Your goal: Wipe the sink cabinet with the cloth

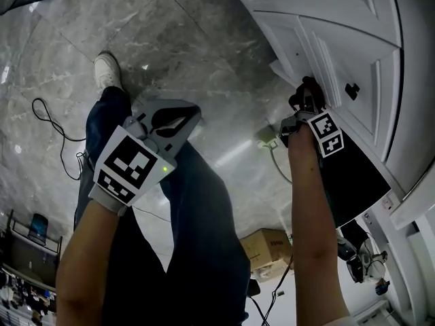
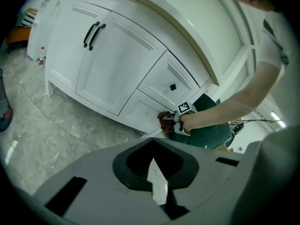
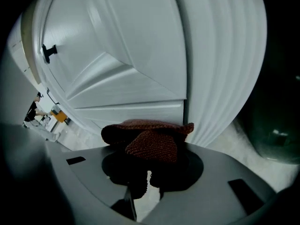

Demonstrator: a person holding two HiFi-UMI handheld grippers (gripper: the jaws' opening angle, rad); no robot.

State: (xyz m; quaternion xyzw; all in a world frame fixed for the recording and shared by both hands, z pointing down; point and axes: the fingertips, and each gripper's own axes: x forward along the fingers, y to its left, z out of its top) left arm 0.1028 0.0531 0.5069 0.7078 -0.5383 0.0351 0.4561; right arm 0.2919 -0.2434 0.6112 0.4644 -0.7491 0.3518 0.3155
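The right gripper has its jaws clamped on the reddish cloth. The cloth is bunched so a pad of it faces the white sink cabinet, low by a drawer front near the bottom edge, likely to rub that panel. The left gripper hangs over the person's leg, jaws together and empty, out of the way.

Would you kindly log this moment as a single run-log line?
right claw: shut on cloth, at sink cabinet front | left claw: shut, empty, held apart
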